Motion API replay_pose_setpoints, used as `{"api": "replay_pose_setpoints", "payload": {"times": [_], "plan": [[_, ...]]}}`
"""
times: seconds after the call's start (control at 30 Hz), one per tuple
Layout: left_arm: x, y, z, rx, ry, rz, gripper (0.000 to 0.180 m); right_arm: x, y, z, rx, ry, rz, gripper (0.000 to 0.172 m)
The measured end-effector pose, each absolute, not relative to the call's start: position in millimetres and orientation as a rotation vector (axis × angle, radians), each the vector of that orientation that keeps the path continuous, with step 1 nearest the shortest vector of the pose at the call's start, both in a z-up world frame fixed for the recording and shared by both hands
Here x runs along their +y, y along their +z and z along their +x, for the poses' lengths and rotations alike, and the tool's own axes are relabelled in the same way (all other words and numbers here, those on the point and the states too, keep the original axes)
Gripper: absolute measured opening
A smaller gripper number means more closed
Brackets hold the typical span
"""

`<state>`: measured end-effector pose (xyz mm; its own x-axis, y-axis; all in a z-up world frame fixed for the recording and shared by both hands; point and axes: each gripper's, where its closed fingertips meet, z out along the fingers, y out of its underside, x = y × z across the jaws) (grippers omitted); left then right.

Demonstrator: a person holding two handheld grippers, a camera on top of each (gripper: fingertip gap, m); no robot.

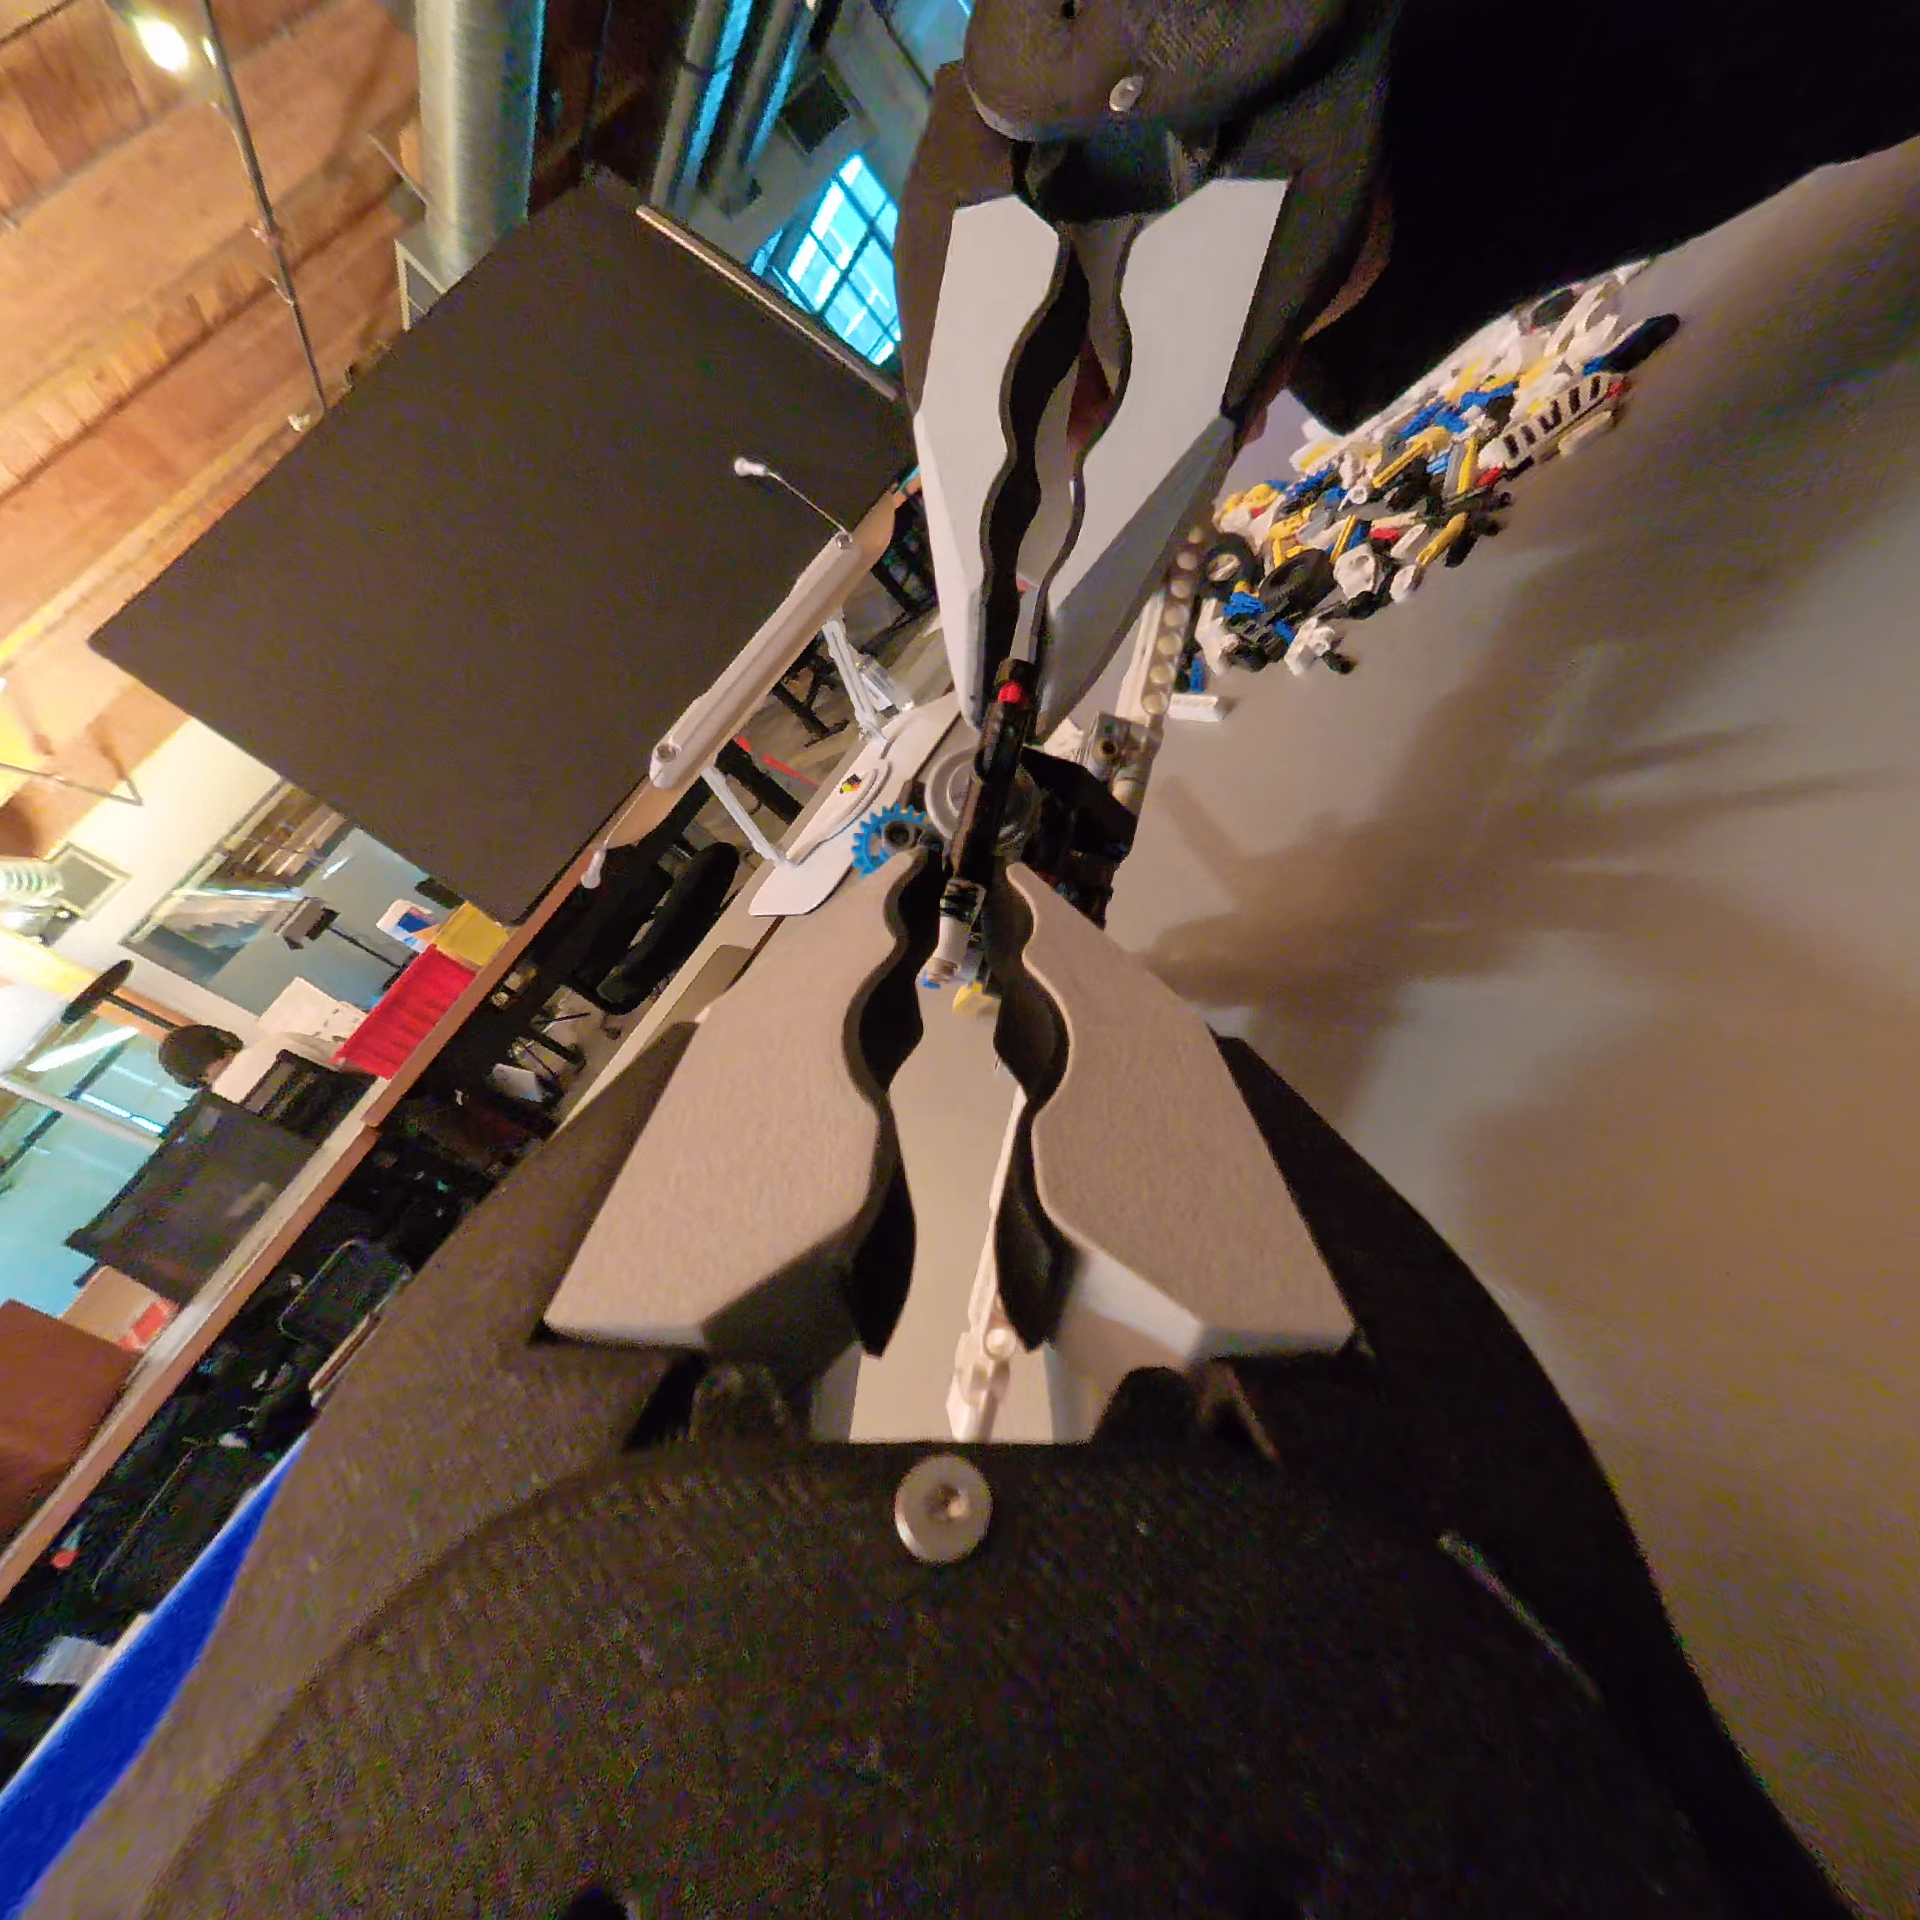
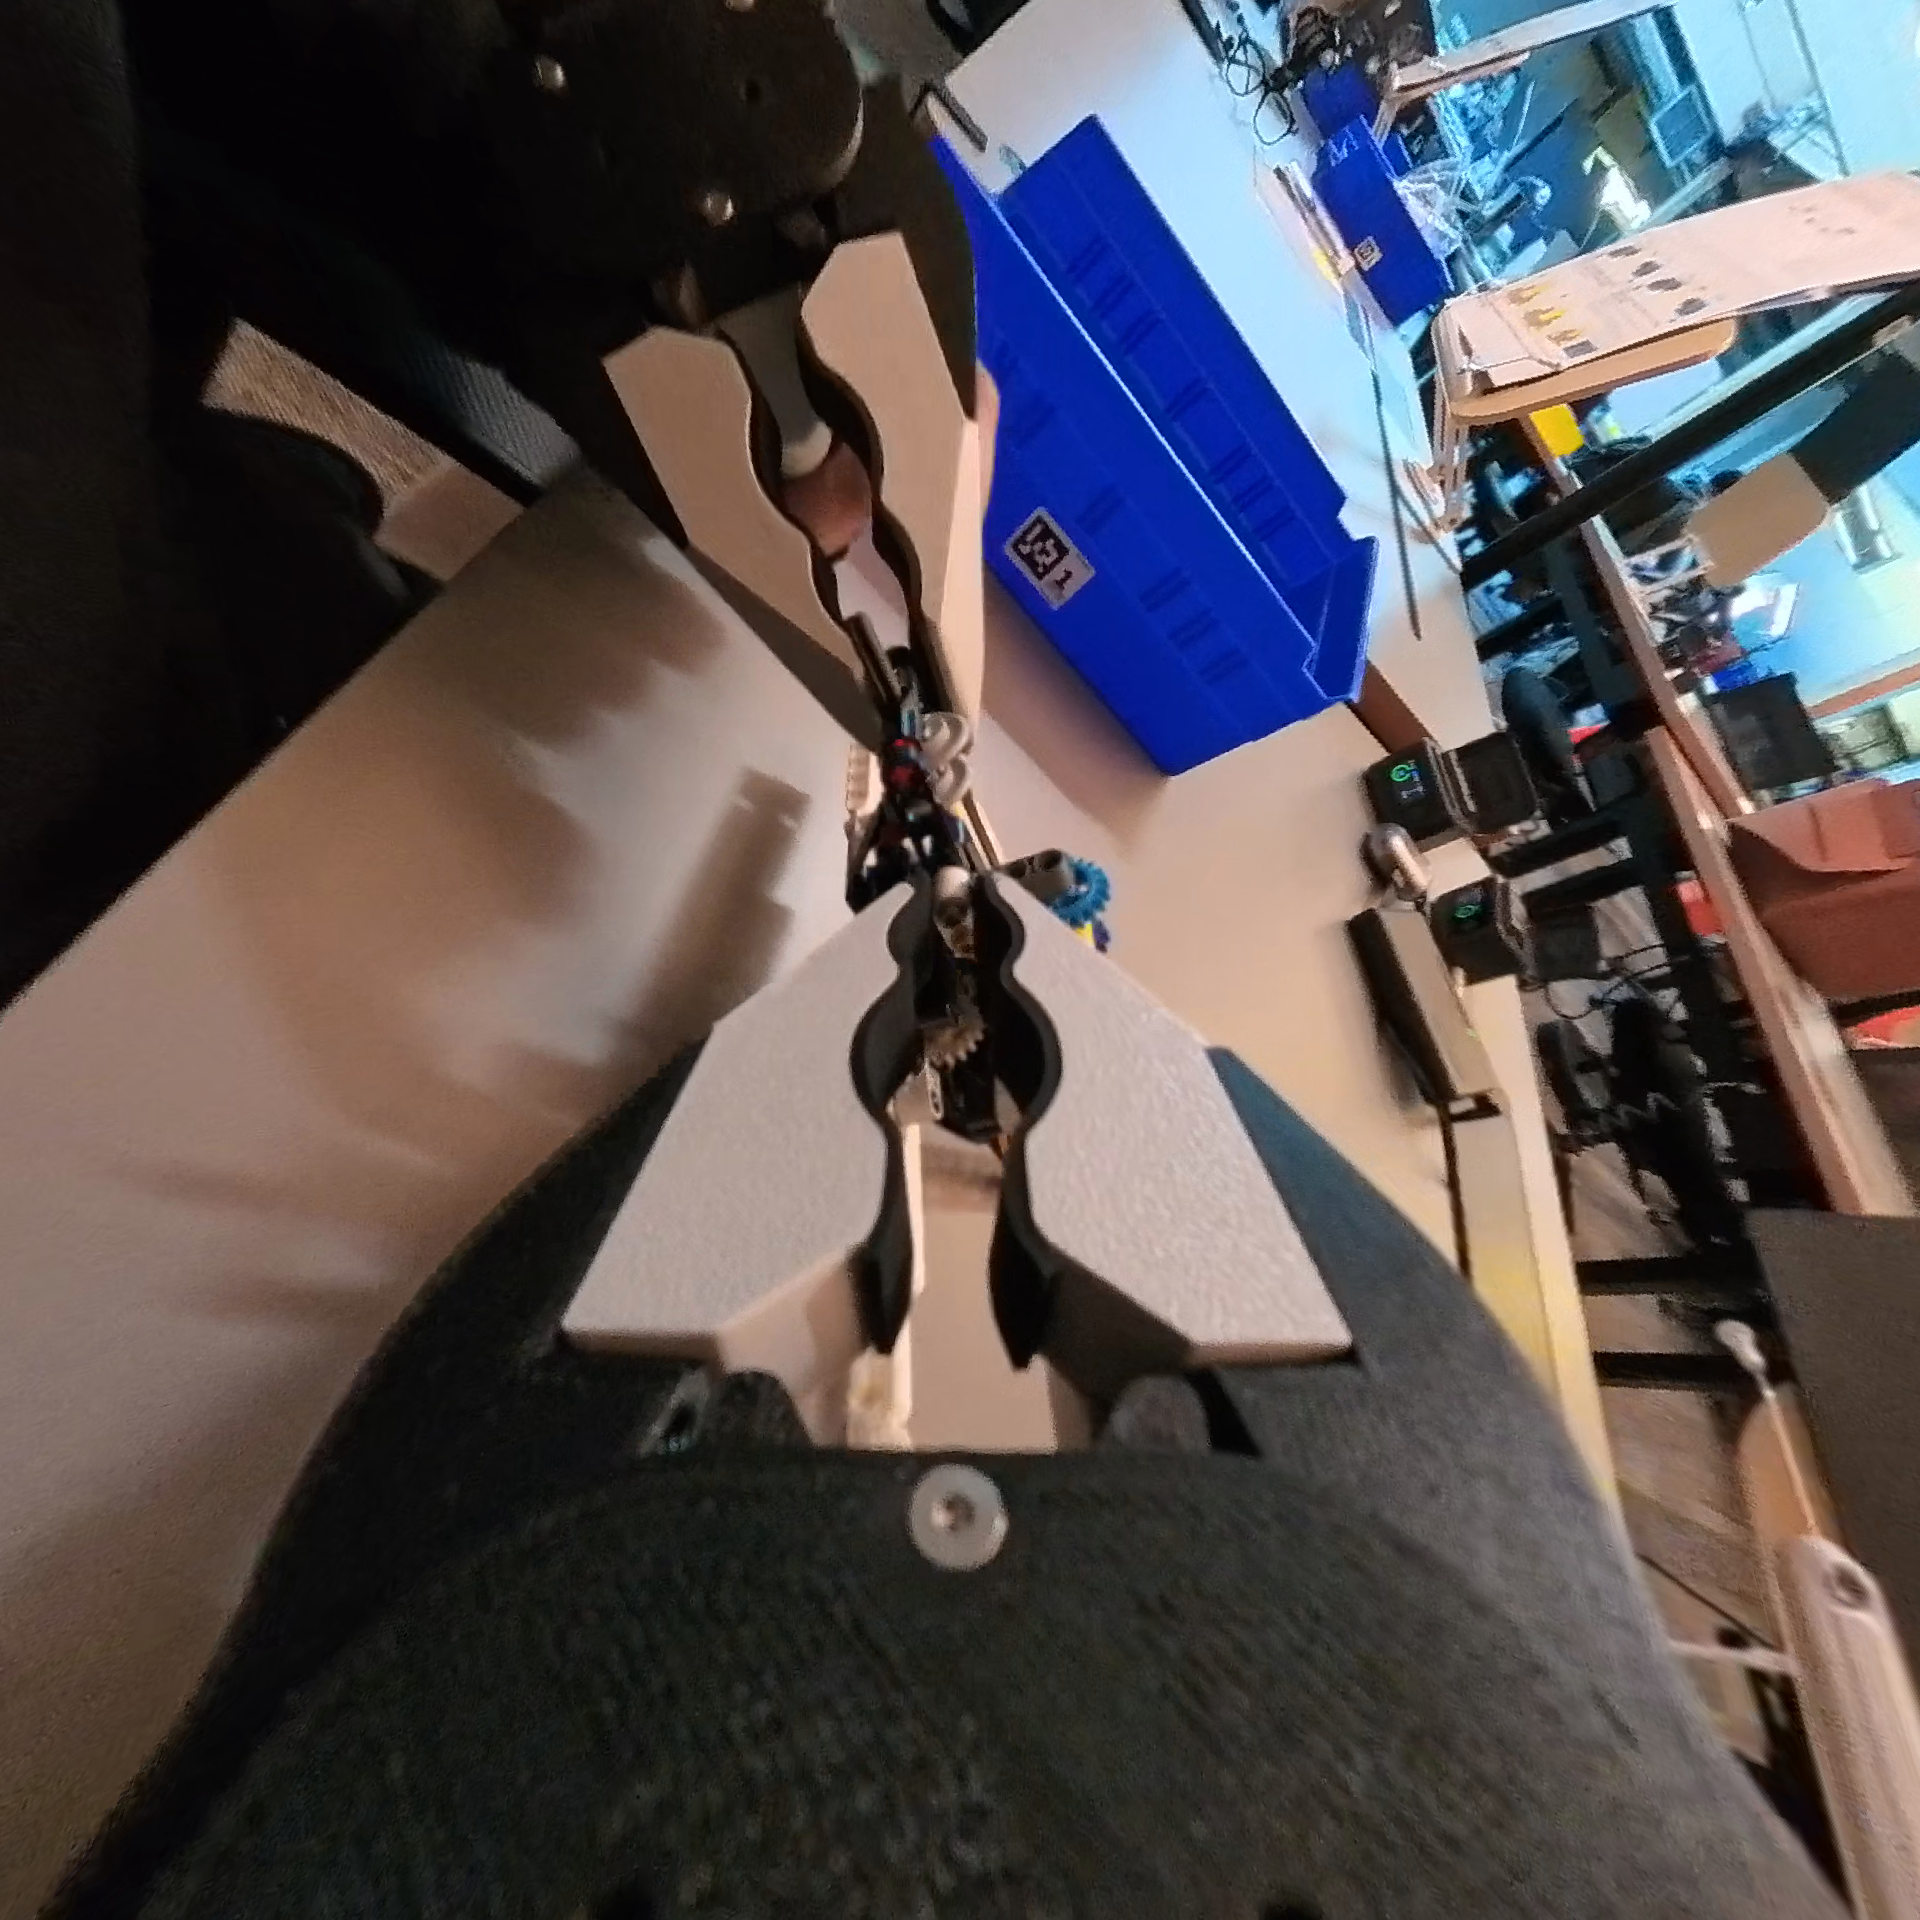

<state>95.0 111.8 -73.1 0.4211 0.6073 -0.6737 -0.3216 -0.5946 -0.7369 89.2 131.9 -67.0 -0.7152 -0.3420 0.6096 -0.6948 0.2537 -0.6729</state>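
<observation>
Together, the left claw [image 1: 961, 925] and right claw [image 2: 956, 914] were nearly closed on opposite ends of a small black, white and blue plastic brick assembly [image 1: 987, 790], above the pale desk [image 1: 1558, 935], with a blue bin [image 2: 1143, 468] far right.

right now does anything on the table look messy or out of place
Yes: a heap of loose building-toy pieces, blue, yellow, white and black, lies scattered across the white table rather than sorted. The blue bin sits apart from it.
</observation>
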Motion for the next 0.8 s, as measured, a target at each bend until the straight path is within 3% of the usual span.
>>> {"api": "replay_pose_setpoints", "payload": {"times": [0.47, 0.6, 0.8], "plan": [[124.6, -79.9, 93.0, -0.263, 1.242, -1.790, 0.011, 153.0, -71.2, 90.6, -2.243, 1.545, 0.869, 0.006], [32.8, -74.2, 77.4, -0.663, 1.261, -1.674, 0.007, 199.5, -53.0, 38.0, -2.225, 1.598, 0.583, 0.000], [92.0, -75.4, 69.8, -0.455, 1.192, -1.759, 0.008, 167.1, -48.9, 51.1, -2.106, 1.563, 0.661, 0.000]]}}
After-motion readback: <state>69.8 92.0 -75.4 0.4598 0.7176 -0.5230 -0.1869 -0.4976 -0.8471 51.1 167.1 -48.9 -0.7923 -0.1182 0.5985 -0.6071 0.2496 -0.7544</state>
